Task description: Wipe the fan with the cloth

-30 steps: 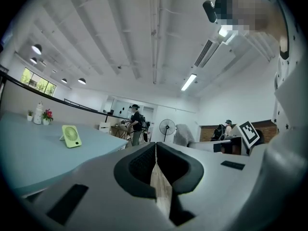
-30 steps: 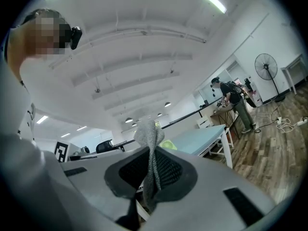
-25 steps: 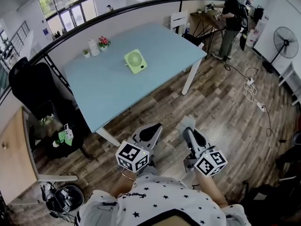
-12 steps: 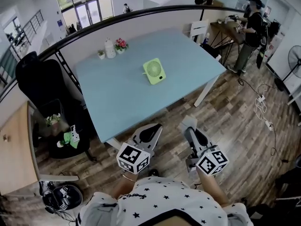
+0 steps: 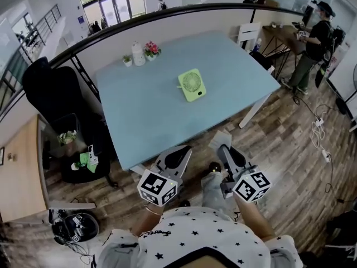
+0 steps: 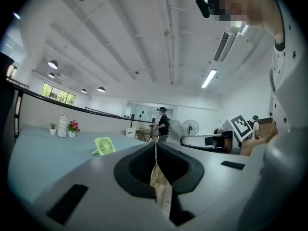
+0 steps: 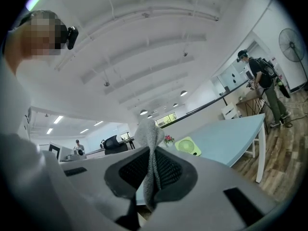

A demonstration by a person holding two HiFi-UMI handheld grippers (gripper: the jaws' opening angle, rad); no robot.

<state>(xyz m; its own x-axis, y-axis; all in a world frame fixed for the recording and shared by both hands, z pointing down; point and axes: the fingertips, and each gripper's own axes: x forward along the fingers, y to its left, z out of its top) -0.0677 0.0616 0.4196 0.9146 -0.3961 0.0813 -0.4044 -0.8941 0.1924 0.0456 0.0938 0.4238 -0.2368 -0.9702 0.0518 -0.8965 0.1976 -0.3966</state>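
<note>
A small green fan [image 5: 192, 85] stands on the light blue table [image 5: 150, 116], well ahead of both grippers. My left gripper [image 5: 179, 152] is held low over the wooden floor, short of the table's near edge, its jaws shut with nothing between them. Beside it, my right gripper [image 5: 223, 148] is shut on a grey cloth [image 5: 221, 140]. In the right gripper view the cloth [image 7: 150, 138] sticks up from the jaws, with the fan [image 7: 188, 146] far beyond. The left gripper view shows the fan [image 6: 105, 145] to the left of its jaws.
A white bottle [image 5: 138, 53], a flower pot [image 5: 151, 49] and a tiny plant [image 5: 128, 60] stand at the table's far edge. A black office chair [image 5: 56, 99] is at the left, a wooden desk [image 5: 19, 172] nearer. A person [image 5: 315, 38] stands at the far right; cables [image 5: 321, 127] lie on the floor.
The head view has swung, so the table and fan sit further right and slightly nearer. Both grippers keep their place in front of me, the right still holding the cloth.
</note>
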